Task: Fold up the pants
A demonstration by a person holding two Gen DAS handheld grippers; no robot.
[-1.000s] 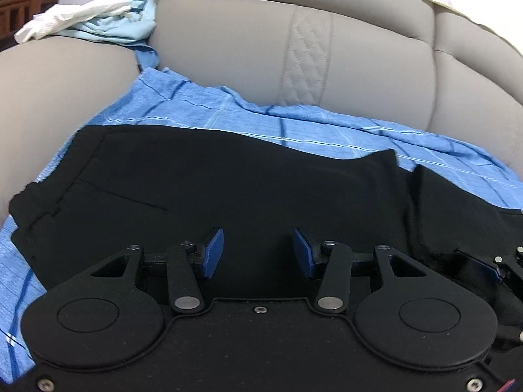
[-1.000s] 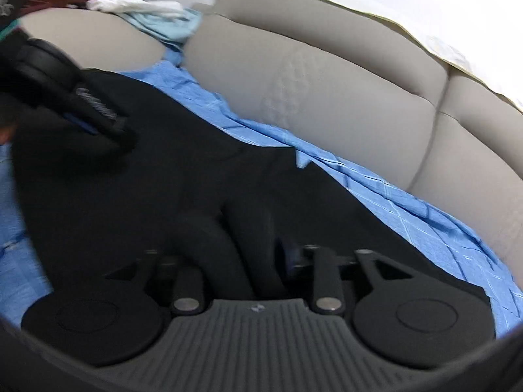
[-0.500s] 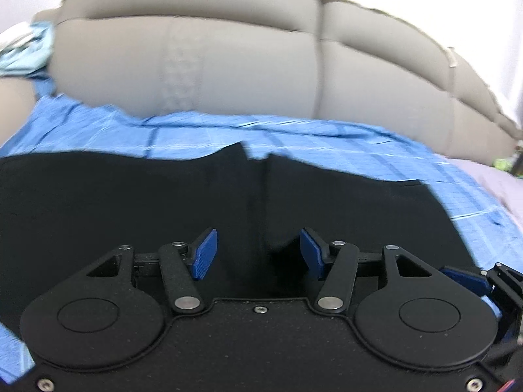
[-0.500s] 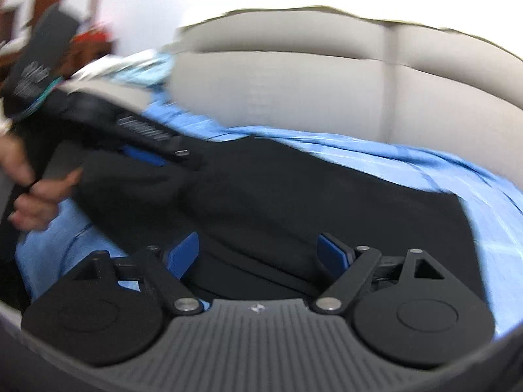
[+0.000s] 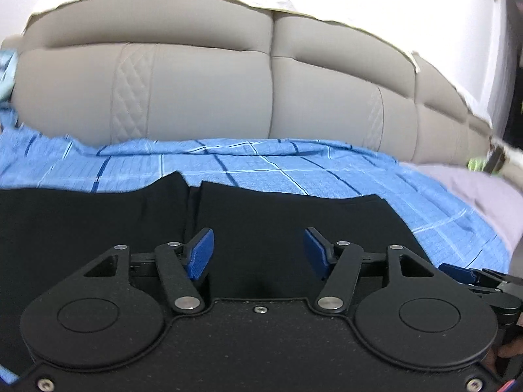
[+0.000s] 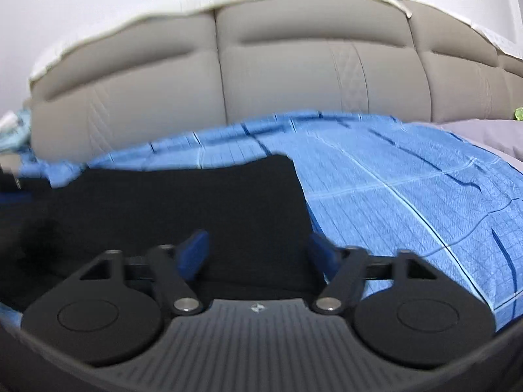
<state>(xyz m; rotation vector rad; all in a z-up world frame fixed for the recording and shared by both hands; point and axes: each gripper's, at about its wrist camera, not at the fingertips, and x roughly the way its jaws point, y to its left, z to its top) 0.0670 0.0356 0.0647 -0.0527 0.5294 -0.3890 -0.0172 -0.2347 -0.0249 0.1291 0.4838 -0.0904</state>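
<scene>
The black pants (image 5: 278, 215) lie flat on a blue checked sheet (image 5: 294, 166), with a fold seam running down left of centre. My left gripper (image 5: 258, 253) is open and empty, low over the pants' near edge. My right gripper (image 6: 258, 253) is open and empty over the pants (image 6: 183, 202) near their right end, where the sheet (image 6: 408, 196) begins. The right gripper's tip also shows at the lower right of the left wrist view (image 5: 464, 272).
A beige padded backrest (image 5: 212, 91) rises behind the sheet and also shows in the right wrist view (image 6: 287, 75). A lilac cover (image 5: 474, 192) lies at the right. Light blue cloth (image 6: 13, 130) sits at the far left.
Both grippers have swung to the right along the pants. The right gripper, shut on a bunch of black fabric a second ago, has opened and let it go. The left stayed open.
</scene>
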